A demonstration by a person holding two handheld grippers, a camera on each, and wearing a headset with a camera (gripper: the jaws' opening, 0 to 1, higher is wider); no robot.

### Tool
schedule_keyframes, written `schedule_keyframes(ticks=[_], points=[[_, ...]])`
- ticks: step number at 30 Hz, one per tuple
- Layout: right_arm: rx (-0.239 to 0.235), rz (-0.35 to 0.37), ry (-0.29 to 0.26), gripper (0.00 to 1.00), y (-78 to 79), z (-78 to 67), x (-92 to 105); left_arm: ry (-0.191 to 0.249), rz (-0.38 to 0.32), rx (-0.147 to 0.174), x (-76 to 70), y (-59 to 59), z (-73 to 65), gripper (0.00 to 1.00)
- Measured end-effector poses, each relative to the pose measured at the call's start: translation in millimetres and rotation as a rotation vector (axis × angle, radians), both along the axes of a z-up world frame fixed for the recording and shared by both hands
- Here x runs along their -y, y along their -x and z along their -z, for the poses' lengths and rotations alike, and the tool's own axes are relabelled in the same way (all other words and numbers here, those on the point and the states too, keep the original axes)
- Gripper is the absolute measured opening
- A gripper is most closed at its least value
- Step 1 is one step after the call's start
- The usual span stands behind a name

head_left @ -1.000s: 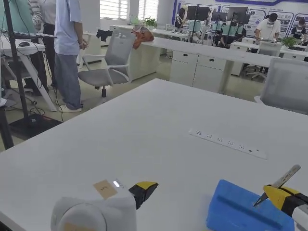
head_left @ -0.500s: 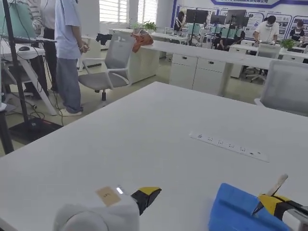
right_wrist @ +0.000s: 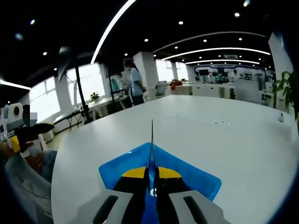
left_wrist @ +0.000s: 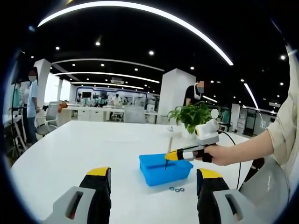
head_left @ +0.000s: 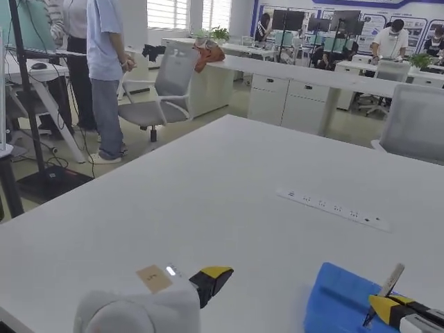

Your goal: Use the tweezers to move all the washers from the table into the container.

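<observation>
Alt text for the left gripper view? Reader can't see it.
A hand holds the right gripper, shut on tweezers whose tips point down toward a blue container on a white table. Small washers lie on the table beside the container, nearer the camera; the left gripper's jaws stand open in the foreground.

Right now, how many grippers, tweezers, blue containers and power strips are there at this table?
Grippers: 2 (left gripper, right gripper)
Tweezers: 1
Blue container: 1
Power strip: 1
Total: 5
</observation>
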State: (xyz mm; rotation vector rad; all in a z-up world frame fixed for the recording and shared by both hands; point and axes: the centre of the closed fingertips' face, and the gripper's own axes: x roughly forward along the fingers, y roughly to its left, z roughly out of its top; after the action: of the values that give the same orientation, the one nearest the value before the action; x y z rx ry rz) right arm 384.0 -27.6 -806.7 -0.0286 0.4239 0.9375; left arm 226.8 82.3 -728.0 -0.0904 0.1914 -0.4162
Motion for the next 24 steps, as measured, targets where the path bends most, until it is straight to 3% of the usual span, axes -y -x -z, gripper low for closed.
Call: schedule_keyframes(ticks=[12,24], points=[[0.036,-0.028,0.040,0.03,4.0,4.3,-1.9,0.000,-0.005,0.001,-1.1,0.3,-0.2,0.75],[0.045,-0.016,-0.004,0.03,2.1,-2.9,-2.3,0.000,-0.003,-0.001,-1.1,0.1,0.4,0.75]])
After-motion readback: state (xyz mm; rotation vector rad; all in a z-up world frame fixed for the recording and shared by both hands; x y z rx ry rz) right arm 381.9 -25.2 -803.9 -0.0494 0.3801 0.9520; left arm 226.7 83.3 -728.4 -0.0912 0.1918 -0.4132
